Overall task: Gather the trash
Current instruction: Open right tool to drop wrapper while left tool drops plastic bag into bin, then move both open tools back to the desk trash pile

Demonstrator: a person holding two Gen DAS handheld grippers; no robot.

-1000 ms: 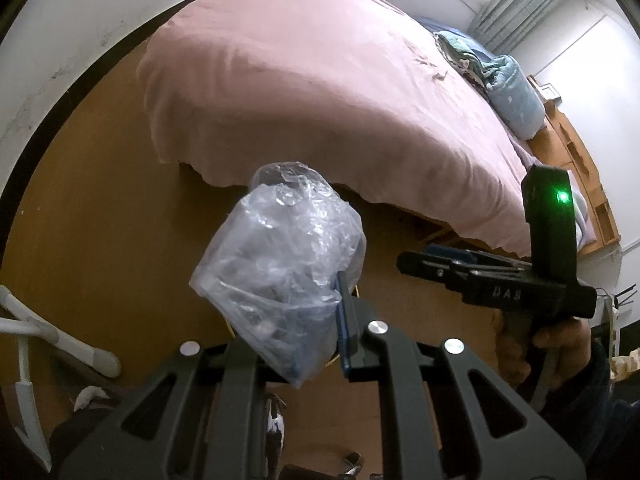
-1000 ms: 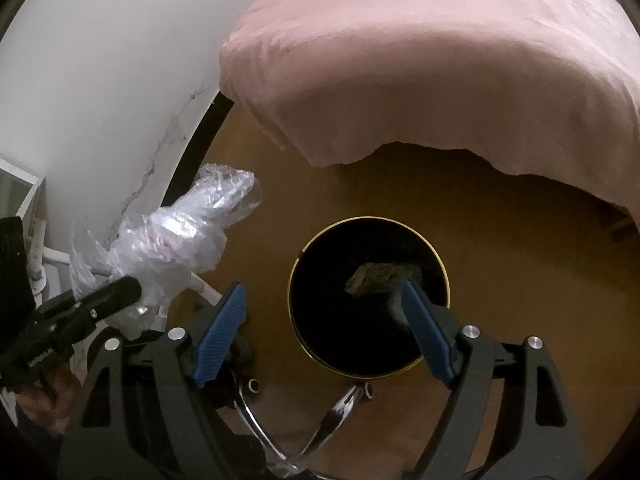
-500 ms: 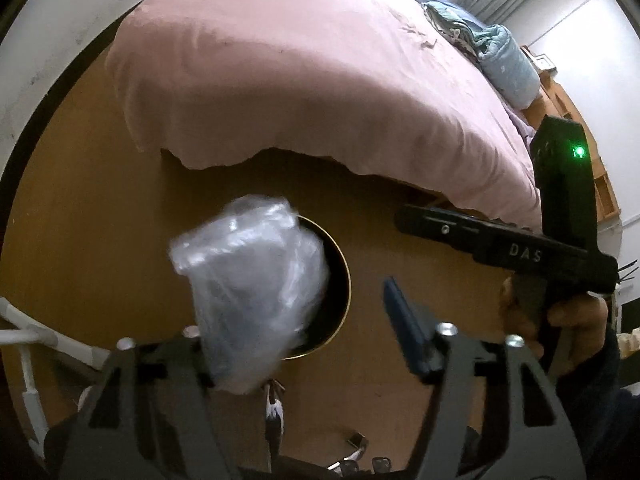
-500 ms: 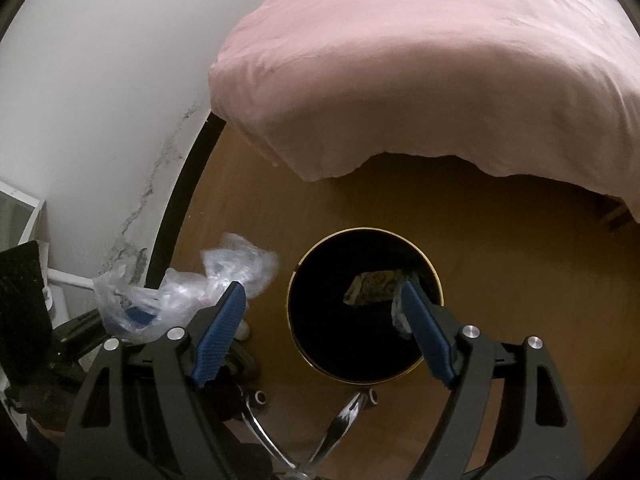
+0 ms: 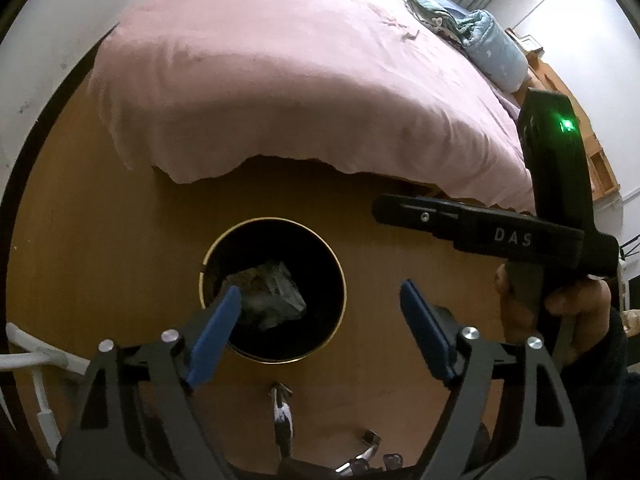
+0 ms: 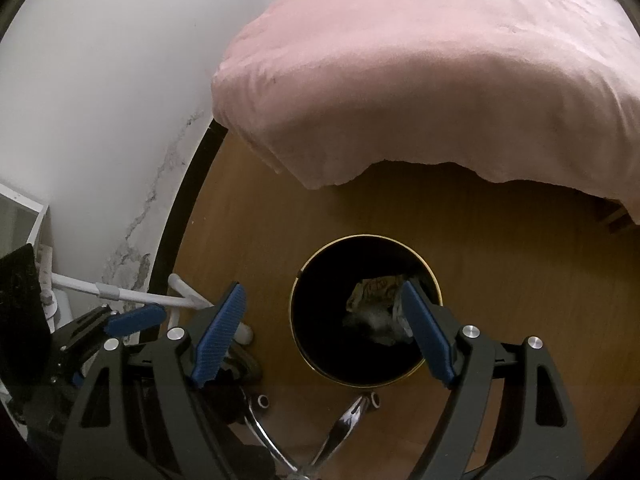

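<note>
Wooden floor [image 5: 120, 220] ran under a pink bed [image 5: 300, 80] at twelve o'clock. Left view: the left gripper [image 5: 320, 312] hung spread and empty — trash [image 5: 268, 296] lay inside the black bin [image 5: 338, 280] below. Right view: the right gripper [image 6: 322, 320] was spread too, the bin [image 6: 316, 340] at five o'clock.

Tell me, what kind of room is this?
Most likely a bedroom. A big bed with a pink cover fills the view, a rolled blue blanket lies at its far end, and a round black trash bin stands on the wooden floor.
</note>
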